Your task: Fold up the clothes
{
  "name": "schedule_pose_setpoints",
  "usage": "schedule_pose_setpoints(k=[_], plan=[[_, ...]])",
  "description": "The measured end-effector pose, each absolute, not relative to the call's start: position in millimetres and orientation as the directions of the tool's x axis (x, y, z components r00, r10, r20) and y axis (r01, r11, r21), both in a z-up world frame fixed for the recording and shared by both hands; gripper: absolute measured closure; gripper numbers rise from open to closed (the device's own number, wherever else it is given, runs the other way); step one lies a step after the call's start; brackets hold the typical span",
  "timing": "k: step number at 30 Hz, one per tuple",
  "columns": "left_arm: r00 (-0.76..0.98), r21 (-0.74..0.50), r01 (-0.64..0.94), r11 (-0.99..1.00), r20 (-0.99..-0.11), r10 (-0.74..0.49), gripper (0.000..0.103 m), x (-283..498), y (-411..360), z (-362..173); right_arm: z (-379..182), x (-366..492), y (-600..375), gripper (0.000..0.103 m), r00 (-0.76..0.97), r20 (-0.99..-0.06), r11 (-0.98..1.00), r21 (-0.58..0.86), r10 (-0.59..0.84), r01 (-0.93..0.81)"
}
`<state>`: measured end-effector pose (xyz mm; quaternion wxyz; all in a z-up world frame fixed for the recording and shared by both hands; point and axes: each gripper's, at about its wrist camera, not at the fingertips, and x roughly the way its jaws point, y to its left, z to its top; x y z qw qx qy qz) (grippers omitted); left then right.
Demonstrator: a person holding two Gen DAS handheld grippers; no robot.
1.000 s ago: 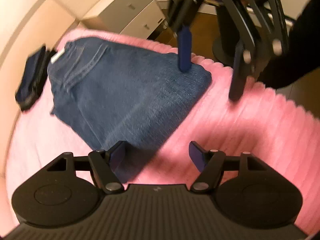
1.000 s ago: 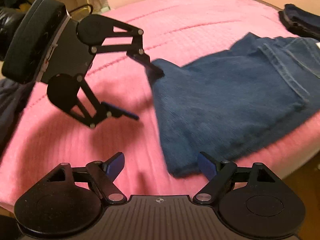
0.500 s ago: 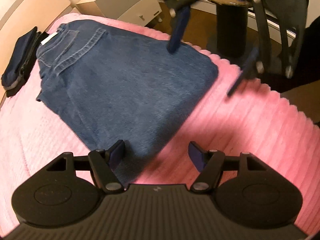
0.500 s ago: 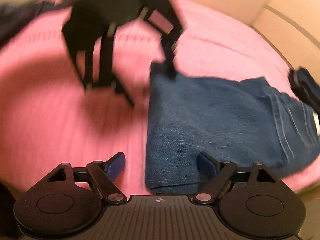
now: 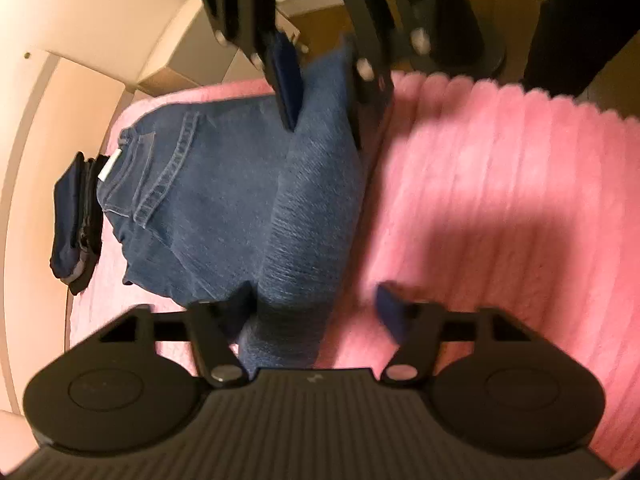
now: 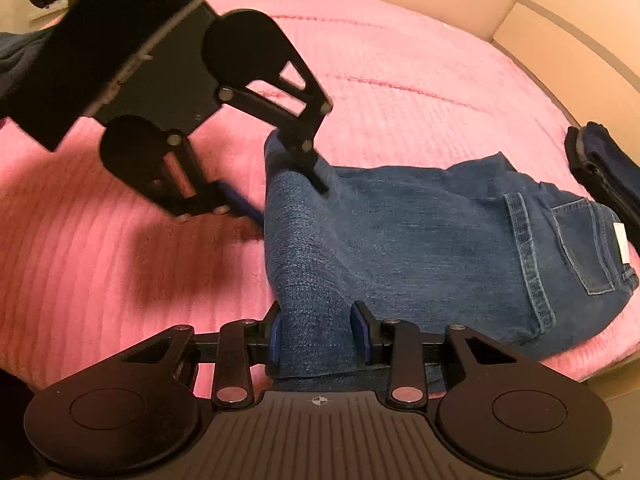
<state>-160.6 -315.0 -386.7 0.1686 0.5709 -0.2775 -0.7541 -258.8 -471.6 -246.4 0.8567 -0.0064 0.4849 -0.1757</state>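
1. Right wrist view, bottom centre: right gripper point(image 6: 318, 334) jaws closing, blue pads pressing a raised fold of the jeans point(image 6: 420, 240).
2. Left wrist view, bottom centre: left gripper point(image 5: 314, 308) jaws closing around the same fold; only its left pad touches denim.
3. Jeans lie on a pink ribbed bedspread point(image 5: 500, 200); folded dark clothes point(image 5: 74, 216) at left edge, cream wall point(image 5: 80, 12) in the upper left.

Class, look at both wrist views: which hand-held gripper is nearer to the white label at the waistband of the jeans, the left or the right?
Neither clearly. Both hand-held grippers, left and right, are closing on the jeans' folded edge, opposite the white label; the views cannot rank them.
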Motion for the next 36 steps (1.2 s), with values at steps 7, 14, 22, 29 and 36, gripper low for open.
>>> schedule_pose_setpoints(k=[7, 14, 22, 29, 36], plan=[[-0.282, 0.534, 0.023, -0.845, -0.808, -0.518, 0.085, -163.7, -342.5, -370.5, -248.3, -277.0, -450.4, 0.018, 0.48, -0.79, 0.917, -0.259, -0.382, 0.303], [-0.311, 0.415, 0.192, -0.889, -0.834, -0.456, 0.089, -161.6, -372.3, -337.3, -270.4, -270.3, -450.1, 0.053, 0.477, -0.719, 0.859, -0.469, -0.506, 0.204], [-0.313, 0.414, 0.215, -0.885, -0.829, -0.464, 0.091, -159.2, -357.5, -299.8, -219.9, -283.1, -449.9, 0.085, 0.492, -0.736, 0.884, -0.404, -0.466, 0.234], [-0.312, 0.37, 0.25, -0.895, -0.844, -0.436, 0.092, -157.0, -322.1, -246.7, -167.0, -295.1, -432.2, 0.085, 0.511, -0.77, 0.924, -0.3, -0.381, 0.236], [-0.31, 0.349, 0.224, -0.91, -0.859, -0.406, 0.092, -170.9, -337.5, -196.2, -104.3, -314.0, -475.0, 0.085, 0.562, -0.759, 0.927, -0.143, -0.328, 0.347]])
